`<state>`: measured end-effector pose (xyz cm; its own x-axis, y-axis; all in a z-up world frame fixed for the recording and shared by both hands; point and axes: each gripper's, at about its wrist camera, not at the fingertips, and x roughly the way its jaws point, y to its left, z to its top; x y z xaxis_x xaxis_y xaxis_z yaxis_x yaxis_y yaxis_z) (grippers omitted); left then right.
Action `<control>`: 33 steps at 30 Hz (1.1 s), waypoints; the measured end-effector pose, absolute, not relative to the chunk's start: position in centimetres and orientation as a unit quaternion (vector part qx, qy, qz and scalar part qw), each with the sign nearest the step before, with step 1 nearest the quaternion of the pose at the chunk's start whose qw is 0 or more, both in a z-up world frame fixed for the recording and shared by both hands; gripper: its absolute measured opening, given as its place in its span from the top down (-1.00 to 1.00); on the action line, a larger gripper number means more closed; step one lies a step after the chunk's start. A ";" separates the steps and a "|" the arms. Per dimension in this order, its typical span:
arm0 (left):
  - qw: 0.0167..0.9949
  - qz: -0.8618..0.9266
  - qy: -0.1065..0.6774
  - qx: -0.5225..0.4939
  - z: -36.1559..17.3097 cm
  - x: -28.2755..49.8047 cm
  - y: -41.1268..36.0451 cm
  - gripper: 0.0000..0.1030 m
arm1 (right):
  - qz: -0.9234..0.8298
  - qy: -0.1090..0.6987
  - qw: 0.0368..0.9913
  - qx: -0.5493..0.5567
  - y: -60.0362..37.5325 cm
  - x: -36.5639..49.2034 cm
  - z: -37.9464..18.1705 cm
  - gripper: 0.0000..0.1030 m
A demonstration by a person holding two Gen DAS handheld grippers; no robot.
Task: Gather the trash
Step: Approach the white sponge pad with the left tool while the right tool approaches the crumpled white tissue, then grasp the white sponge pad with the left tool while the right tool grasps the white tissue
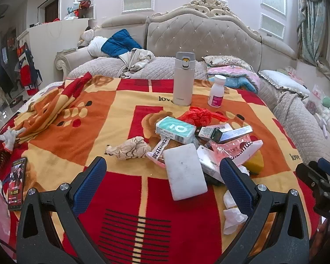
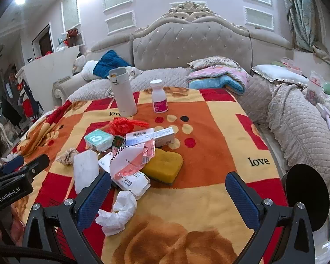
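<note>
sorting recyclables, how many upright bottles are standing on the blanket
2: the beige flask at the blanket's far edge, and the small white pill bottle just right of it. None seem hidden.

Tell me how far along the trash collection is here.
Nothing looks collected yet. Both tools, left tool and right tool, are open and hold nothing. The pile remains on the blanket: crumpled tissue, white sponge, yellow sponge, red bag, cartons.

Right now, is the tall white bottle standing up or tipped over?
Standing up: the thermos bottle rests on its base on the blanket, lid on top.
</note>
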<state>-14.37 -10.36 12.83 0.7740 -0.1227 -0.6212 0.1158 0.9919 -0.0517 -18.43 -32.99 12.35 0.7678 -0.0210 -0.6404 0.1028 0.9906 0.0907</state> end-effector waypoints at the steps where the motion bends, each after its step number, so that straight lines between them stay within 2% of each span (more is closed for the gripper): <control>1: 0.942 -0.063 0.330 -0.005 12.8 -14.4 -10.4 -0.99 | -0.031 0.341 0.937 0.065 -33.0 -18.4 12.3 -1.00; 18: 0.935 -0.065 0.349 -0.005 11.4 -13.8 -9.4 -0.99 | -0.012 0.395 0.913 0.098 -32.5 -17.4 11.1 -1.00; 29: 0.926 -0.044 0.375 0.031 8.3 -13.1 -6.6 -0.99 | 0.025 0.431 0.898 0.087 -31.2 -16.2 8.0 -1.00; 33: 0.918 -0.061 0.393 0.011 7.7 -12.6 -5.7 -0.99 | 0.052 0.449 0.888 0.080 -29.8 -15.5 6.7 -1.00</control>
<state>-12.63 -5.75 7.69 0.6840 -0.1030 -0.7222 0.1195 0.9924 -0.0283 -15.53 -29.81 6.70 0.5910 0.1641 -0.7898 -0.0208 0.9819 0.1884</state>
